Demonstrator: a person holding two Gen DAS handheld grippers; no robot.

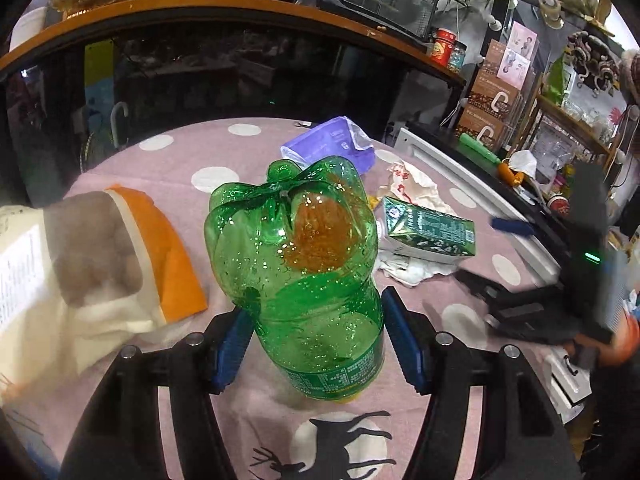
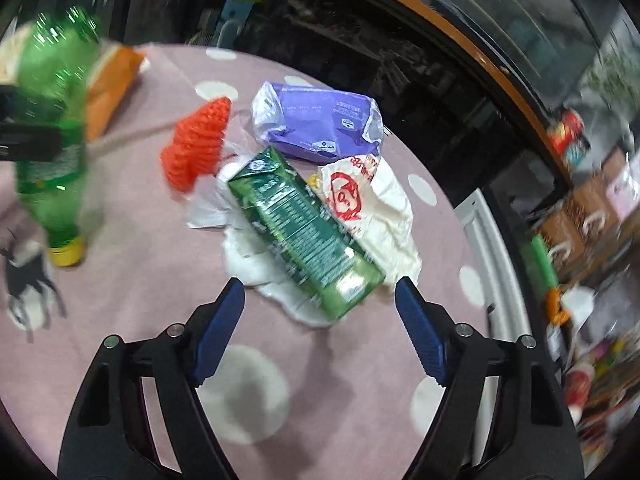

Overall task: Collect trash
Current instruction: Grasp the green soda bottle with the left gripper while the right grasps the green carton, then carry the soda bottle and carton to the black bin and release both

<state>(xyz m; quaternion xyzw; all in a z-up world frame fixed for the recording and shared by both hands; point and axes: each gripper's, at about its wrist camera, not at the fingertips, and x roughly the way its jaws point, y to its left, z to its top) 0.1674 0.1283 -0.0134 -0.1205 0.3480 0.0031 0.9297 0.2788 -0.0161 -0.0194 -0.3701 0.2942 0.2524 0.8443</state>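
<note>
A green plastic bottle (image 1: 296, 248) points its base away from me, its yellow cap (image 2: 66, 254) low over the table. My left gripper (image 1: 314, 304) is shut on the bottle, blue pads against its sides near the label. In the right wrist view the bottle (image 2: 52, 120) is blurred at the far left. My right gripper (image 2: 319, 285) is open over a green drink carton (image 2: 304, 224), whose near end lies just beyond the fingertips, untouched. The carton rests on white tissue (image 2: 256, 264). Around it lie a purple wrapper pack (image 2: 316, 120), a crumpled white bag with red print (image 2: 372, 200) and an orange-red net (image 2: 196, 144).
The table wears a pink cloth with white dots (image 2: 140, 240). An orange and white bag (image 1: 168, 248) lies at the left. A dark glass cabinet with a wooden edge (image 1: 240, 4) stands behind. A white rail (image 1: 440, 152) and cluttered shelves (image 1: 560, 120) run along the right.
</note>
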